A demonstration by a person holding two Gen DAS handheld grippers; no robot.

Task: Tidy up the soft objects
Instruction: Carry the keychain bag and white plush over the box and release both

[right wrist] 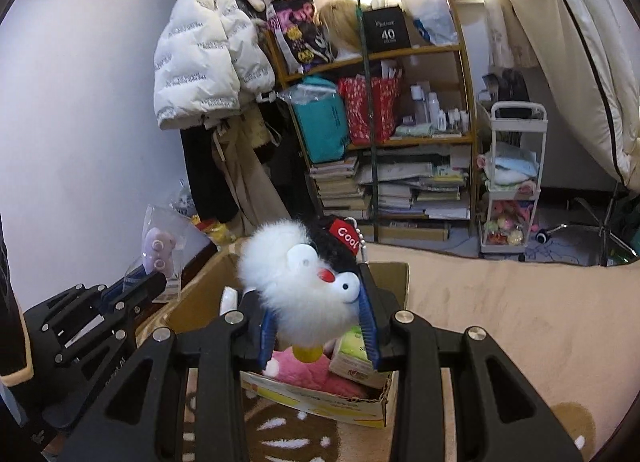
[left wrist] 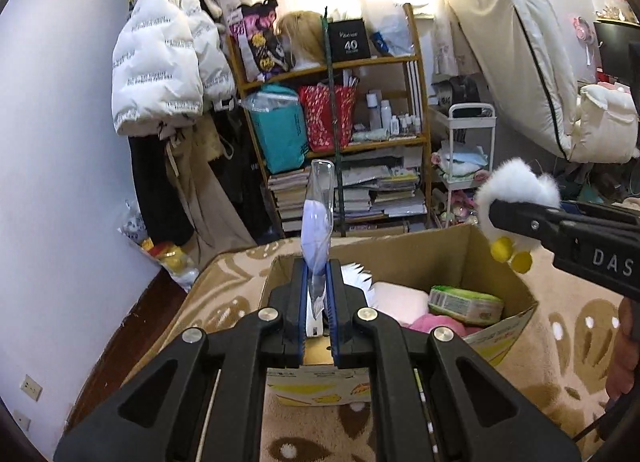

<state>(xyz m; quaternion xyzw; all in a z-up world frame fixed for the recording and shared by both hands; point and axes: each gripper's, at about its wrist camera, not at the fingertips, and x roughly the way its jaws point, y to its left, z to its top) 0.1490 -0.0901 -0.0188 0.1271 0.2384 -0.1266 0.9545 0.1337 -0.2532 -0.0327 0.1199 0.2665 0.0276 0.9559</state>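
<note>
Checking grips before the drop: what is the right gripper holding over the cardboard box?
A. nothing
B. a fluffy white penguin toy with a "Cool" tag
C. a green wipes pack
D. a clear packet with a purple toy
B: the right gripper pinches the fluffy white penguin toy above the cardboard box.

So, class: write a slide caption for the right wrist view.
Right gripper holds a fluffy penguin toy above the open cardboard box.

**Colours in front of you**

Your fluffy penguin toy point(right wrist: 304, 290) is white with a black cap, red "Cool" tag and yellow feet. The cardboard box point(left wrist: 460, 250) is brown; inside it, a pink plush point(right wrist: 308, 376) and green packet point(left wrist: 466, 304). The blanket point(left wrist: 224, 294) is beige with brown patterns.
</note>
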